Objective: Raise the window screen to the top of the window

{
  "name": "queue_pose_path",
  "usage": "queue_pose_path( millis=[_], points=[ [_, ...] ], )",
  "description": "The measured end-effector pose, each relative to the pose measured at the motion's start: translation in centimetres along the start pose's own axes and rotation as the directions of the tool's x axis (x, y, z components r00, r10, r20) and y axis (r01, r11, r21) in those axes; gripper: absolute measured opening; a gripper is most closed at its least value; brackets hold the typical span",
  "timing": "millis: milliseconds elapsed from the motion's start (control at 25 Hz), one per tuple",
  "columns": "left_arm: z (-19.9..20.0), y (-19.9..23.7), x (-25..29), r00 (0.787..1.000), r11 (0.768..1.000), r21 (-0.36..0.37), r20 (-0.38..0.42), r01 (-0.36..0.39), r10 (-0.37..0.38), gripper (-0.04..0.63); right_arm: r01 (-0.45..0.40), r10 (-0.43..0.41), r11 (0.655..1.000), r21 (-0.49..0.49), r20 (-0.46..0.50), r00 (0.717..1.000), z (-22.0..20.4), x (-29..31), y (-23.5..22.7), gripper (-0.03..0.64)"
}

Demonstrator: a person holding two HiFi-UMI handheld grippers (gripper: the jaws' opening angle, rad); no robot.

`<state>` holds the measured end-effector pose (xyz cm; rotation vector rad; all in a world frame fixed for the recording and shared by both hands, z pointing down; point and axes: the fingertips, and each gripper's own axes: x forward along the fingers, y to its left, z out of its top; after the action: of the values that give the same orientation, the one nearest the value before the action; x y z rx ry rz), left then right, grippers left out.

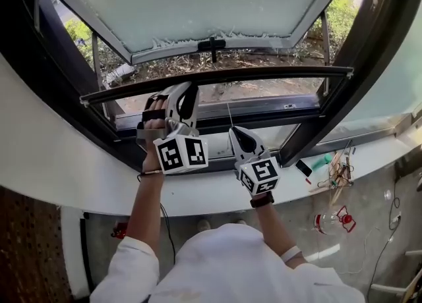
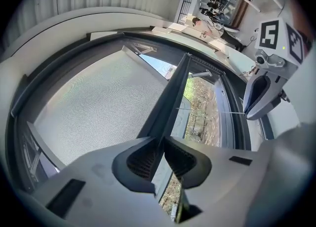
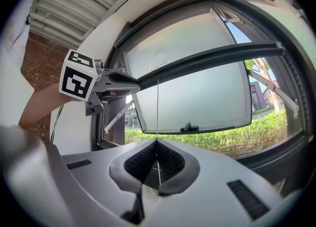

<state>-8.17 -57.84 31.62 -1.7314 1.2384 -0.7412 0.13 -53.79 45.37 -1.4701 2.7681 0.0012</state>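
Left gripper [image 2: 162,141]: fingers [image 2: 142,161] pressed together on the edge of the screen's dark pull bar [image 2: 174,96], which ran up the middle of that frame straight from the tips. Right gripper [image 3: 157,142]: fingers [image 3: 139,163] pinched shut on the thin pull cord [image 3: 158,105] hanging from the same bar. In the head view the bar sat low, across the middle of the frame, near the bottom rail [image 1: 277,105], with the tilted frosted pane [image 1: 198,5] filling the top. So the screen had most of its climb left. The mesh itself was hard to make out. The bar looked stiff and light, and would likely skew if lifted off-centre. The cord looked slim and slippery, so the surer hold was the bar, near its middle.
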Motion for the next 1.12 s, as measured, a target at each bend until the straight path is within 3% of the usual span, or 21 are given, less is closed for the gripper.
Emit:
queue_pose_path(
  millis=[280, 520, 720, 1000, 1120],
  points=[
    [1.4, 2.8, 0.0, 0.998, 0.999, 0.007, 0.042, -0.04, 0.039, 0.041, -0.024, 0.027, 0.998, -0.067, 0.043, 0.999, 2.7, 1.0, 0.8, 0.003],
    [2.8, 5.3, -0.1, 0.995, 0.998, 0.021, 0.079, -0.067, 0.065, 0.041, -0.045, 0.048, 0.998, -0.035, 0.074, 0.996, 5.3, 1.5, 1.2, 0.003],
    [4.0, 7.9, -0.4, 0.988, 0.994, 0.008, 0.117, -0.105, 0.104, 0.041, -0.037, 0.044, 0.997, -0.069, 0.1, 0.994, 8.0, 1.9, 1.1, 0.003],
    [5.3, 11.1, -2.2, 0.954, 0.968, -0.142, 0.195, -0.205, 0.23, 0.044, -0.008, 0.032, 0.991, -0.136, 0.179, 0.983, 12.2, 1.6, 1.0, 0.003],
    [4.1, 11.0, -2.6, 0.953, 0.956, -0.208, 0.178, -0.205, 0.243, 0.044, -0.007, 0.036, 0.988, -0.154, 0.184, 0.982, 13.2, 1.8, 0.9, 0.003]
  ],
)
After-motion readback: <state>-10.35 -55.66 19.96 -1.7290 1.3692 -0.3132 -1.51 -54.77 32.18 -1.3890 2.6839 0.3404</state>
